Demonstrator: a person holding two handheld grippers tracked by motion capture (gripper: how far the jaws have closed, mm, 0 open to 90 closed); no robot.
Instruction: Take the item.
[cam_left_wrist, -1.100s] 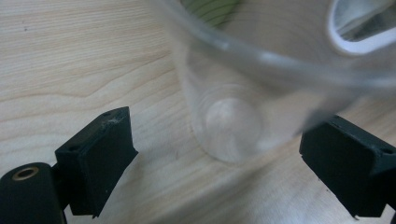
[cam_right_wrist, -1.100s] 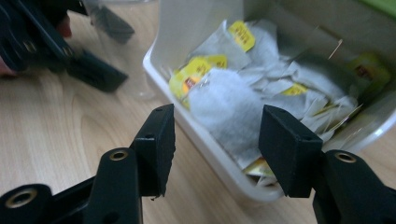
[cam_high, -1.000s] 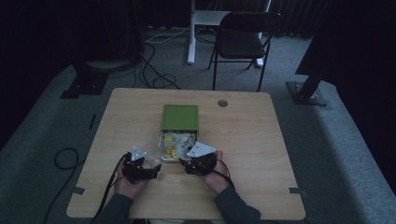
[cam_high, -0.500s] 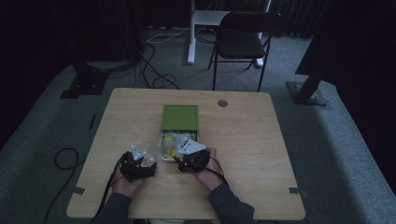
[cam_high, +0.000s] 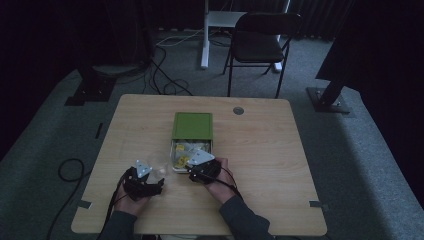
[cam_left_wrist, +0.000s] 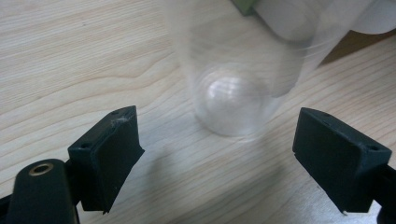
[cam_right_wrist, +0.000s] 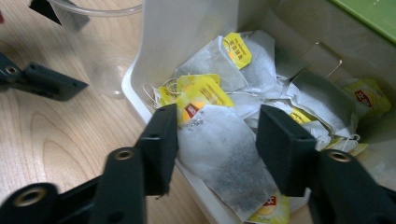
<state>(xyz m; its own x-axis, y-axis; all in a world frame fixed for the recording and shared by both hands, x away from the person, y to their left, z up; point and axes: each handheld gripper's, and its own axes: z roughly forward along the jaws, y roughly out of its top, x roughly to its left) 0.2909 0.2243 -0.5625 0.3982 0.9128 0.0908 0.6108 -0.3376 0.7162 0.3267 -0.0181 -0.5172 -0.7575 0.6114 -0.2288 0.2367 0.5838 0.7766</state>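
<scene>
The right gripper (cam_right_wrist: 212, 140) hangs over the near end of the open box (cam_high: 174, 150), jaws apart on either side of a tea bag (cam_right_wrist: 219, 158) that lies on top of the heap, half over the box's near wall. It has not closed on the bag. The left gripper (cam_left_wrist: 217, 140) sits wide open near the surface's front edge, with a clear cup (cam_left_wrist: 233, 88) standing just ahead of its jaws, untouched, close beside the box's left wall.

My guess is the bag is meant for the cup. To do it well, the right gripper should pinch the paper pouch mid-body, not the loose string or yellow tag, and lift straight up so neighbouring bags don't trail out. The green lid (cam_high: 192, 125) stands open on the far side, out of the way. The surface (cam_high: 280, 150) is bare toward the right edge and the back corners, so there is room to swing
</scene>
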